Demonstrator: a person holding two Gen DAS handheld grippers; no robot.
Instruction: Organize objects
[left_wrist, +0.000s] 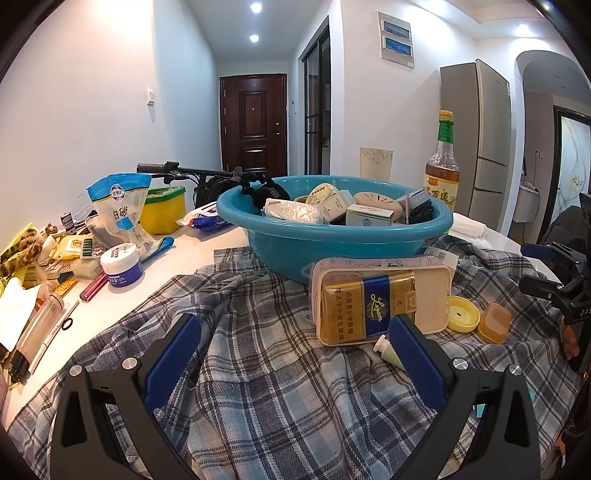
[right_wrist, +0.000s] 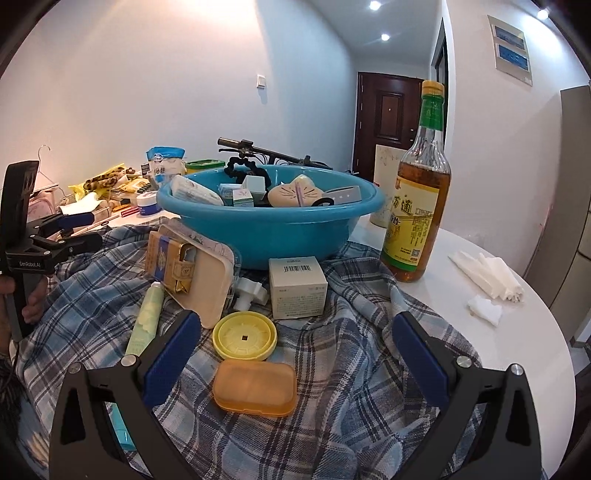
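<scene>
Stuff fills my round blue plastic basin (right_wrist: 266, 240) partway, so I think I'm about halfway. My left gripper (left_wrist: 295, 354) and right gripper (right_wrist: 295, 354) are both wide apart, holding nothing. The flat orange plastic box (right_wrist: 255, 387) and round yellow lid (right_wrist: 244, 335) wait on the checked cloth (right_wrist: 332, 406).

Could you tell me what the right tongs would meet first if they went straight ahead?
Probably the orange case lying between the open right tongs, then the yellow lid behind it; depth is uncertain.

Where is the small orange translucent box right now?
In the right wrist view the orange translucent box lies on the plaid shirt, between the open right gripper's fingers, just in front of the yellow round lid.
</scene>
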